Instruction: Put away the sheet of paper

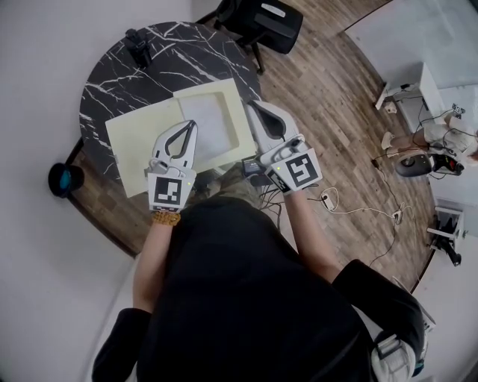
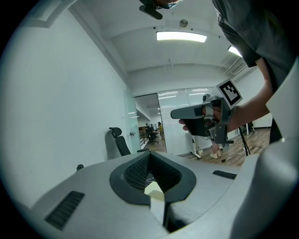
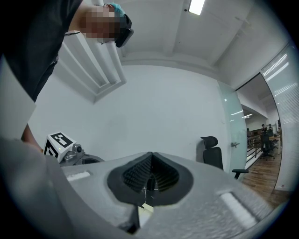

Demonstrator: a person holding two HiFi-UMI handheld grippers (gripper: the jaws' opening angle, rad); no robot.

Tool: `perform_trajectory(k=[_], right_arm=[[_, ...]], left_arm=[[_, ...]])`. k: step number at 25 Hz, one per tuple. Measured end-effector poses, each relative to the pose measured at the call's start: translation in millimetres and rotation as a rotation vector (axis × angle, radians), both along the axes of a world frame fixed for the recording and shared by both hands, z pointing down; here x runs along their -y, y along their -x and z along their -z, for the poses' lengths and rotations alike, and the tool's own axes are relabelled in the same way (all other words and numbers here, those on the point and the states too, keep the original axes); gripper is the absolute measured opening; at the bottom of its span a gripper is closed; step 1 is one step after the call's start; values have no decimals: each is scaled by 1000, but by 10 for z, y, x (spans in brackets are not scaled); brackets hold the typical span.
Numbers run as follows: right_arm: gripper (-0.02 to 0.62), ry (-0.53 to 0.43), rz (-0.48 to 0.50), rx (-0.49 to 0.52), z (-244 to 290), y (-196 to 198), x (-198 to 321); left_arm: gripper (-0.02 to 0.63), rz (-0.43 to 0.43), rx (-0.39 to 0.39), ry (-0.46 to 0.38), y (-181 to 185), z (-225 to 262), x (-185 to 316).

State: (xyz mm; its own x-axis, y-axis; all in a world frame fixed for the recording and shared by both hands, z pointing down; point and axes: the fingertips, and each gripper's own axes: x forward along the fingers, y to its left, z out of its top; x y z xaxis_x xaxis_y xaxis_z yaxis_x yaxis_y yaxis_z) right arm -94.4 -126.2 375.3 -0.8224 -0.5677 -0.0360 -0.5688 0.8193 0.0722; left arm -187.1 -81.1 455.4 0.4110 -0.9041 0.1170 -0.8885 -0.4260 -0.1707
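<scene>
One left tool, one right tool, one folder, one sheet

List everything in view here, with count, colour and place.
round black marble-look table: one, black with white veins, ahead of the person
pale yellow open folder: one, yellow, flat on the table's near side
white sheet of paper: one, white, on the folder's right half
small black object: one, table's far edge, too small to identify
black office chair: one, beyond the table
white power strip with cables: one, on the wooden floor, right
left gripper: one, grey, fingers together at the sheet's left edge
right gripper: one, grey, fingers together at the folder's right edge
</scene>
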Motion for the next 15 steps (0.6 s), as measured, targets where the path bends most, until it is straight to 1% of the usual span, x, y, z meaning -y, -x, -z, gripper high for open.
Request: perform_trajectory(k=[2,5,15], right_arm=[[-3,0,0,3,1,-2,7],[-3,2,-2,5,-1,7,12],[-3,-2,-10,7,32,-26,25]], left_arm=[[3,4,-11,7,2,-7,9],[3,-15,16,-7,6,-26,21],[3,-17,14,5,14,-57,56]])
